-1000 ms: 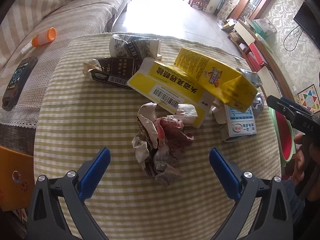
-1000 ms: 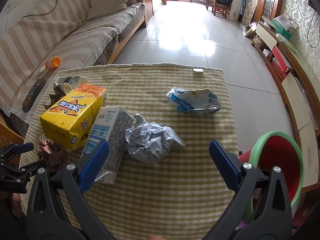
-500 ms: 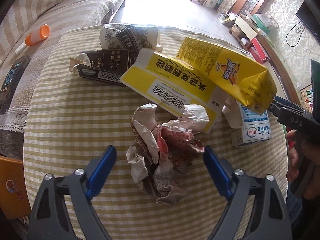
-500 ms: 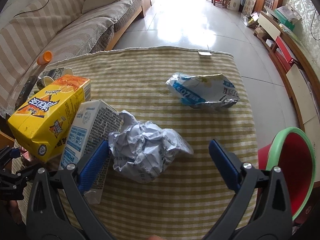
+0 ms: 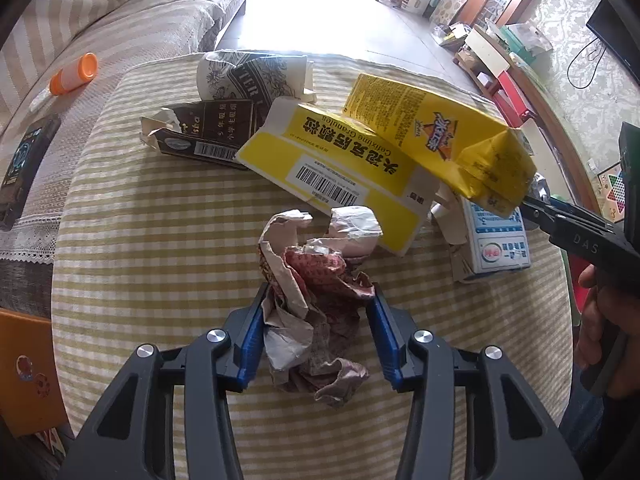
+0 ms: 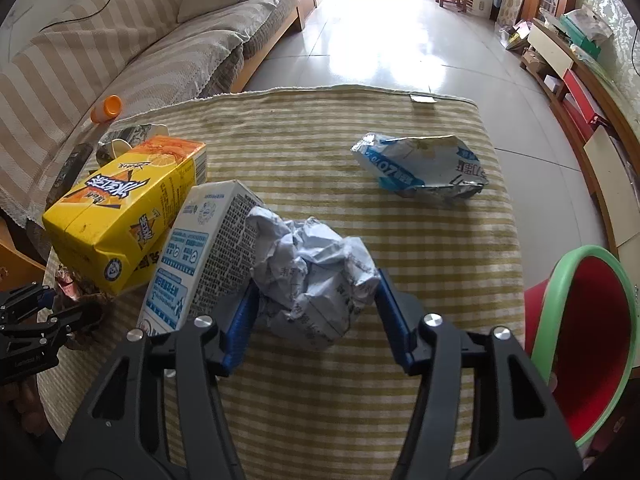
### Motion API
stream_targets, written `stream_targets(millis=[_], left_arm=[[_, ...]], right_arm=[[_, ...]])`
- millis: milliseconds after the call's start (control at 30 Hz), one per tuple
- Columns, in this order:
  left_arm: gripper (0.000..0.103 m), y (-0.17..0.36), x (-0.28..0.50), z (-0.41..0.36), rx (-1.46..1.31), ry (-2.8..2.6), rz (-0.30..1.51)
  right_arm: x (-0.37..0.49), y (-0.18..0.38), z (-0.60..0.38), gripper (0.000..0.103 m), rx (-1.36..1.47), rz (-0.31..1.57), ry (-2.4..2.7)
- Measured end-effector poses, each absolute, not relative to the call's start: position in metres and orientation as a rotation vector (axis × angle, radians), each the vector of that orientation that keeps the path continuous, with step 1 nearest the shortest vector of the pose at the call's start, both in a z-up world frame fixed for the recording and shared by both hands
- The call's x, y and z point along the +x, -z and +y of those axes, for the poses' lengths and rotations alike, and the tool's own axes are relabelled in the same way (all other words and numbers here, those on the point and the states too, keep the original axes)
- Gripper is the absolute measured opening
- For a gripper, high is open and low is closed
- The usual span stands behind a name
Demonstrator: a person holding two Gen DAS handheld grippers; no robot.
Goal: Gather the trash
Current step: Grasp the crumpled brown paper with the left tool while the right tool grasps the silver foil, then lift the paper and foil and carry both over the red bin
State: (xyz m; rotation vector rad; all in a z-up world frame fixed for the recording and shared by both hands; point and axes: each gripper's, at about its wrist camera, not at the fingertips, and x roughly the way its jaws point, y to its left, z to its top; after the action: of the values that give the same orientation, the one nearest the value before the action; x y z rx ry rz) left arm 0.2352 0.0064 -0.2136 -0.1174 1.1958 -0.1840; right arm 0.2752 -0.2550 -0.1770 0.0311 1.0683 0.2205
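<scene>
- Two grasps are in progress on the striped tablecloth (image 6: pixel 400 248), one per hand; the step in hand is pickup.
- Left gripper (image 5: pixel 318 332): jaws closing on the brown crumpled wrapper (image 5: pixel 316 312), both blue pads touching its sides. It lies just in front of the yellow box (image 5: pixel 340 172).
- Right gripper (image 6: pixel 316 316): jaws closing on the white crumpled paper (image 6: pixel 316 272), pads against it. The milk carton (image 6: pixel 200 256) touches the wad's left side.
- Next move, as judged: finish the squeeze, lift clear, carry to the red bin (image 6: pixel 592 340) right of the cloth.
- Clearance: open cloth lies toward the bin; the foil pouch (image 6: pixel 420 168) sits well apart.
</scene>
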Motion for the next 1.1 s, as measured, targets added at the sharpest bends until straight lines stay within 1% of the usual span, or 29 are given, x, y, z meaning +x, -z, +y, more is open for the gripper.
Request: stream_targets(millis=[267, 700, 1100], left_arm=[[0.044, 0.188, 0.211, 0.011, -0.123, 0.182, 1.137], [0.044, 0.122, 0.172, 0.010, -0.105, 0.169, 1.003], [0.044, 0.084, 0.163, -0.026, -0.074, 0.211, 0.928]], right_arm=[[0.242, 0.142, -0.266, 0.054, 0.043, 1.015, -0.216], [0.181, 0.088, -0.271, 0.054, 0.057, 0.917, -0.228], [0.158, 0.054, -0.299, 0.054, 0.081, 0.840, -0.208]])
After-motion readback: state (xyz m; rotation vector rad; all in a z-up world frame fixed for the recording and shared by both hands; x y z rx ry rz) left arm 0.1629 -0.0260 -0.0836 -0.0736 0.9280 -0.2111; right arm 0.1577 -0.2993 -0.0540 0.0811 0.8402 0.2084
